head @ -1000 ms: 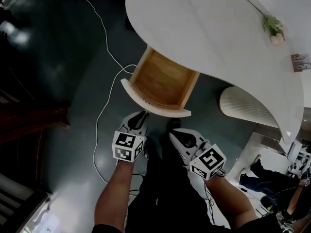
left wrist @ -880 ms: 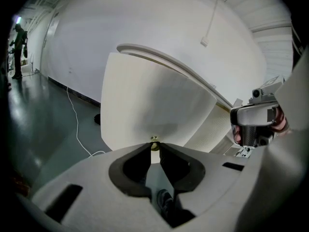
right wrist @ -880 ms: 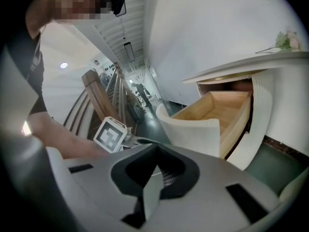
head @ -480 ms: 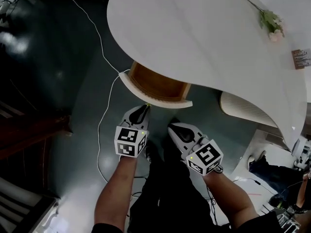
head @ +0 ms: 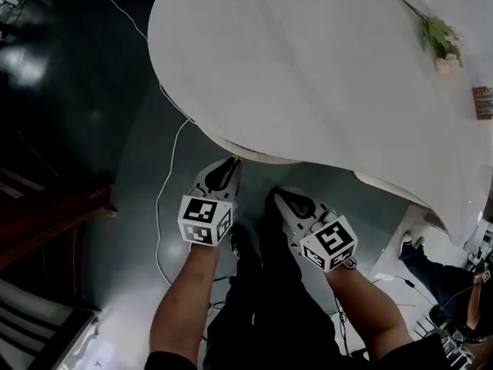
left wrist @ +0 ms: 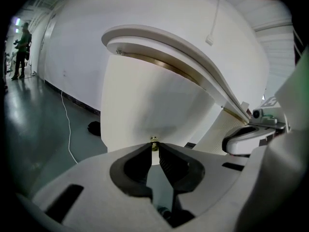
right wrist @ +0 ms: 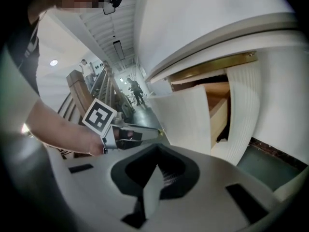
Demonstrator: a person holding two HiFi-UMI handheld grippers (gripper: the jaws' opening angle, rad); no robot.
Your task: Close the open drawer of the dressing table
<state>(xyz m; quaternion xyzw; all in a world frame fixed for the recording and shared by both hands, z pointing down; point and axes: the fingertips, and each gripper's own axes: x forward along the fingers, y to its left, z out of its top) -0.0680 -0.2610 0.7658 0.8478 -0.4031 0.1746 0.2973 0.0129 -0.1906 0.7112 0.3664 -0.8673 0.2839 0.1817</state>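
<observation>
The dressing table's white top (head: 308, 68) covers nearly all of the drawer. Only the drawer's curved white front (head: 258, 158) shows under the table's edge. In the left gripper view that front (left wrist: 145, 100) fills the middle, and my left gripper (left wrist: 154, 145) is shut on its small brass knob (left wrist: 154, 140). From above, the left gripper (head: 233, 161) touches the drawer front. In the right gripper view a narrow gap still shows the wooden inside (right wrist: 218, 115). My right gripper (head: 276, 193) hangs just short of the drawer, shut and empty (right wrist: 157, 166).
An artificial flower (head: 437, 38) and a small label (head: 483, 102) lie on the table top. A white cable (head: 162, 206) runs over the dark floor at the left. A ribbed white stool (right wrist: 244, 112) stands beside the drawer. Dark wooden furniture (head: 46, 214) is at the far left.
The drawer has slid in under the table top, from wide open to almost shut. Both grippers moved forward toward the table with it.
</observation>
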